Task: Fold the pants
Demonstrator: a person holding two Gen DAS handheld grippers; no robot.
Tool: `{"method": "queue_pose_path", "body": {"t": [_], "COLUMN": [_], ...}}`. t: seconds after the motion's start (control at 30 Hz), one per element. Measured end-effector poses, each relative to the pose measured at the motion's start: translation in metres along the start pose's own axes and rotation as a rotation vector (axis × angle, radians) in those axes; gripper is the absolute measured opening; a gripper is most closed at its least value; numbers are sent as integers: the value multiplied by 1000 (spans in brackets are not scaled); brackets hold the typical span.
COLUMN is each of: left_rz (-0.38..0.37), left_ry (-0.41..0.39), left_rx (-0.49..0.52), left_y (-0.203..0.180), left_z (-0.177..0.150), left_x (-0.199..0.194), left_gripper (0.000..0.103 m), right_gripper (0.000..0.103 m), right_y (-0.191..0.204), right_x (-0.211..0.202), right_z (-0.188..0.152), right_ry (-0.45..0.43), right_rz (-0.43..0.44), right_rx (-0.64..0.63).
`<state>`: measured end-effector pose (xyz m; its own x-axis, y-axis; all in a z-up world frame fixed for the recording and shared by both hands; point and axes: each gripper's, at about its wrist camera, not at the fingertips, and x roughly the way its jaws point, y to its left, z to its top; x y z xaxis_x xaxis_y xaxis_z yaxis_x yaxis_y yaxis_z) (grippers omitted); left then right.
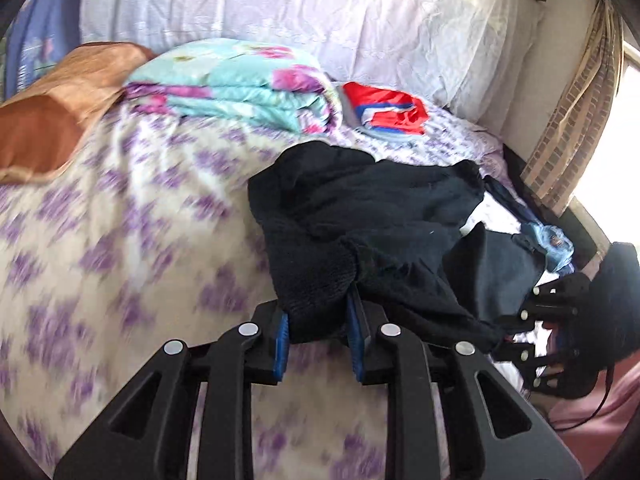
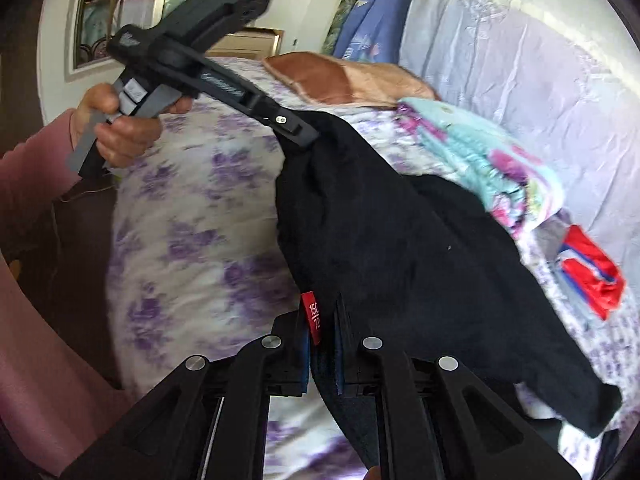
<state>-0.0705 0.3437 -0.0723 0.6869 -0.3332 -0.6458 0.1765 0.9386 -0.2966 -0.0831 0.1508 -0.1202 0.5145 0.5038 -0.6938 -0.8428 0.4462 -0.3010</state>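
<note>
Black knit pants [image 1: 360,216] hang bunched over a bed between both grippers. In the left wrist view my left gripper [image 1: 318,316] is shut on a thick fold of them, its blue pads pressing on both sides. My right gripper [image 1: 508,334] shows at the right edge, clamped on another part of the same cloth. In the right wrist view my right gripper [image 2: 322,320] is shut on the pants [image 2: 400,248] beside a red size label [image 2: 314,316]. My left gripper [image 2: 300,132], held by a hand [image 2: 120,136], grips the far end.
The bed carries a purple-flowered sheet [image 1: 140,240]. At the back lie a folded teal floral quilt [image 1: 240,84], a red, white and blue garment [image 1: 388,110], a brown pillow [image 1: 48,120] and white bedding [image 1: 320,8]. More clothes [image 1: 520,240] are piled at the right.
</note>
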Motion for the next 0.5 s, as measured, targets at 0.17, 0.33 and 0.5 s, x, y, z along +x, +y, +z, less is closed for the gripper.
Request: {"method": "queue_pose_path", "body": {"t": [0.17, 0.33, 0.5], "left_rz": [144, 244, 176], "left_ry": [100, -37, -67], "left_rx": [45, 90, 88], "left_y": [7, 8, 3], "left_z": [-21, 18, 86], "left_x": [3, -22, 18], "left_gripper": [43, 55, 64], "right_gripper": [45, 69, 84], "right_y": [-26, -120, -261], "right_x": [-4, -53, -102], "right_z": [-18, -54, -127], "right_ry": [13, -72, -151], "right_rz": [68, -41, -327], "right_rx": [174, 501, 924]}}
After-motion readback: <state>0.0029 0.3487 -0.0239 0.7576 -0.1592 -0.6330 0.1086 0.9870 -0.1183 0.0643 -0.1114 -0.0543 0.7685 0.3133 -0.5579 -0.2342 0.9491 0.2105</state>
